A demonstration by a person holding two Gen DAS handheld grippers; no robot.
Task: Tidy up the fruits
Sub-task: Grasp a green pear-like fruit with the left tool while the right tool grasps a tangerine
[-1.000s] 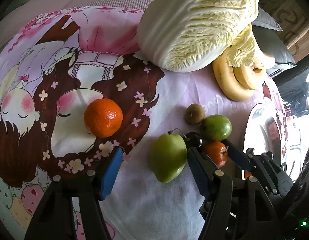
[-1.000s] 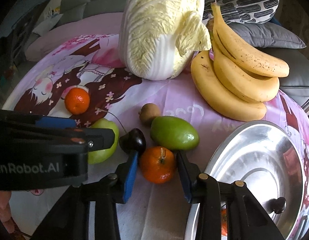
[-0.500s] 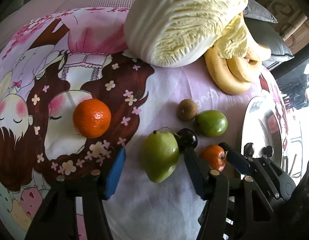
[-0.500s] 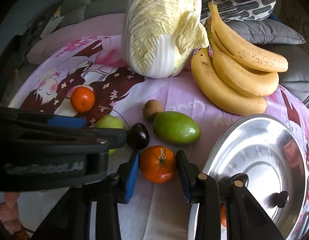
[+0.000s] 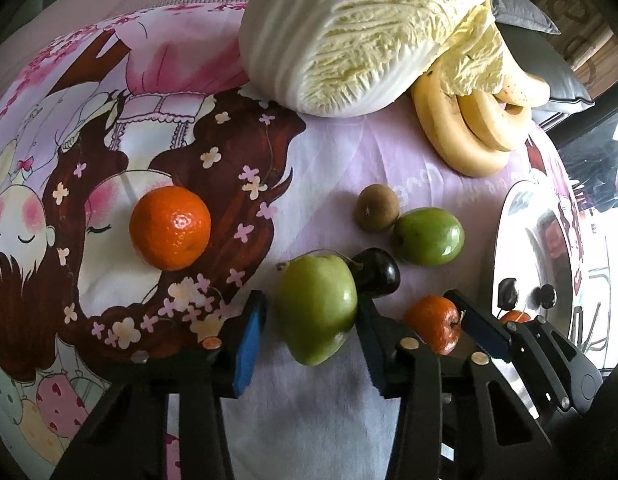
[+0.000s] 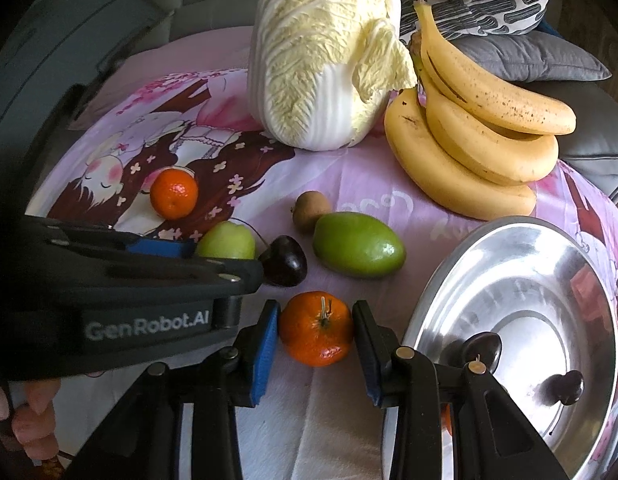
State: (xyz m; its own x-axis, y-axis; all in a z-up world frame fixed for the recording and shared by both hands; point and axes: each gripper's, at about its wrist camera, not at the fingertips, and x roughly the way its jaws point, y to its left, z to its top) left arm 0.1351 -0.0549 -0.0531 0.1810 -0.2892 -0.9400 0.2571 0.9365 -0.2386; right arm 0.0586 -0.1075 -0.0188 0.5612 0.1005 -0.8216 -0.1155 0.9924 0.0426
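Note:
A green apple [image 5: 317, 308] lies on the printed cloth between the fingers of my left gripper [image 5: 311, 340]. Its jaws are closing: the right pad touches the apple and a thin gap shows at the left pad. My right gripper [image 6: 315, 344] is shut on a small stemmed tangerine [image 6: 316, 334], which rests on the cloth beside the steel bowl [image 6: 441, 280]. A dark cherry [image 5: 379, 272] touches the apple's far right side. Beyond it lie a green mango [image 5: 429, 236] and a kiwi [image 5: 377, 208]. A bigger orange [image 5: 169, 227] sits alone to the left.
A napa cabbage [image 6: 325, 60] and a bunch of bananas [image 6: 469, 140] stand at the back of the table. The steel bowl holds two dark fruits [image 6: 481, 350]. Grey cushions [image 6: 529, 56] lie behind. A hand [image 6: 29, 420] holds the left gripper's handle.
The left gripper's jaws have narrowed around the green apple and the gripper has edged closer to it. The right gripper stays as it was, holding the tangerine.

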